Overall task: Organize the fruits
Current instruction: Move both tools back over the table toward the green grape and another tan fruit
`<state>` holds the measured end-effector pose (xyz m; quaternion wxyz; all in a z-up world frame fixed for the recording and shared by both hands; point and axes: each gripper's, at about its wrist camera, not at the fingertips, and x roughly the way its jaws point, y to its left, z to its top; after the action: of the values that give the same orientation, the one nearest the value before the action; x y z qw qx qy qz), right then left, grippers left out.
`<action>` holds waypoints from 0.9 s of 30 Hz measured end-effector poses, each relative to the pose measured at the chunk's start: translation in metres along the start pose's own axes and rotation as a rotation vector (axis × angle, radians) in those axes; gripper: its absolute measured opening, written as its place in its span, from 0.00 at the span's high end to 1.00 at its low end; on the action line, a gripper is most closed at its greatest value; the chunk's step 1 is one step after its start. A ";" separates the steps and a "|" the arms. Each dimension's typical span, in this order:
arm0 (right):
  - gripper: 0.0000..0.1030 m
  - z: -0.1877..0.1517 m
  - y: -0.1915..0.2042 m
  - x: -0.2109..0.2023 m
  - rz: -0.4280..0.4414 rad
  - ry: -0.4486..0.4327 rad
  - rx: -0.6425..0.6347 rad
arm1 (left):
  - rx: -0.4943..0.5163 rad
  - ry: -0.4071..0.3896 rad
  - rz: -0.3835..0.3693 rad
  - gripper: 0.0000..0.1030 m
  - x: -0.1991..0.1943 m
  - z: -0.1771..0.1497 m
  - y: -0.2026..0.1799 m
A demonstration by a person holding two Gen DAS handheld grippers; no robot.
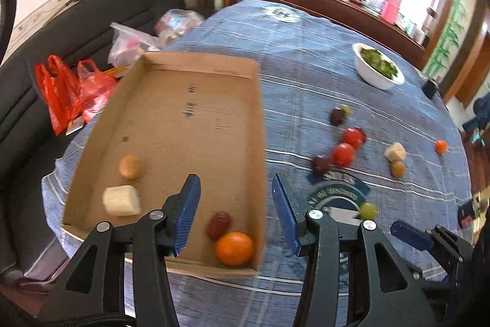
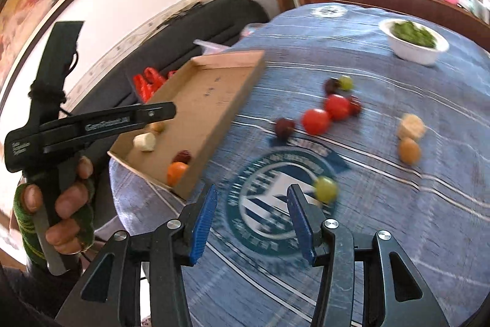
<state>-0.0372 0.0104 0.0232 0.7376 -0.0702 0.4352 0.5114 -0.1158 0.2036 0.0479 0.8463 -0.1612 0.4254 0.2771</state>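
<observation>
Both the left gripper [image 1: 235, 204] and right gripper [image 2: 251, 219] are seen parted, nothing held; a round orange fruit [image 1: 234, 248] is found in the shallow brown cardboard tray [image 1: 257, 118], red tomatoes [image 1: 343, 154] scattered on the blue striped tablecloth [image 1: 306, 66]

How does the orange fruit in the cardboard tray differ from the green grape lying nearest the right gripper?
The round orange fruit sits inside the brown cardboard tray, in its near corner beside a dark red fruit; the green grape lies loose on the blue striped tablecloth, outside the tray. The orange fruit looks clearly larger. One is orange, the other pale yellow-green. Both are round and neither is gripped.
</observation>
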 end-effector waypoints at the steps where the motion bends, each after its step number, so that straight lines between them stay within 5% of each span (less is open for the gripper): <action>1: 0.51 -0.003 -0.005 -0.004 -0.009 -0.003 0.012 | 0.012 0.002 -0.005 0.54 0.000 -0.001 -0.006; 27: 0.51 -0.047 -0.097 -0.071 -0.193 -0.087 0.222 | 0.166 0.093 -0.174 0.55 0.012 -0.026 -0.110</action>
<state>0.0079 -0.1103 0.0119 0.8047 -0.0078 0.4481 0.3894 -0.0594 0.1068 0.0266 0.8570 -0.1396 0.4700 0.1586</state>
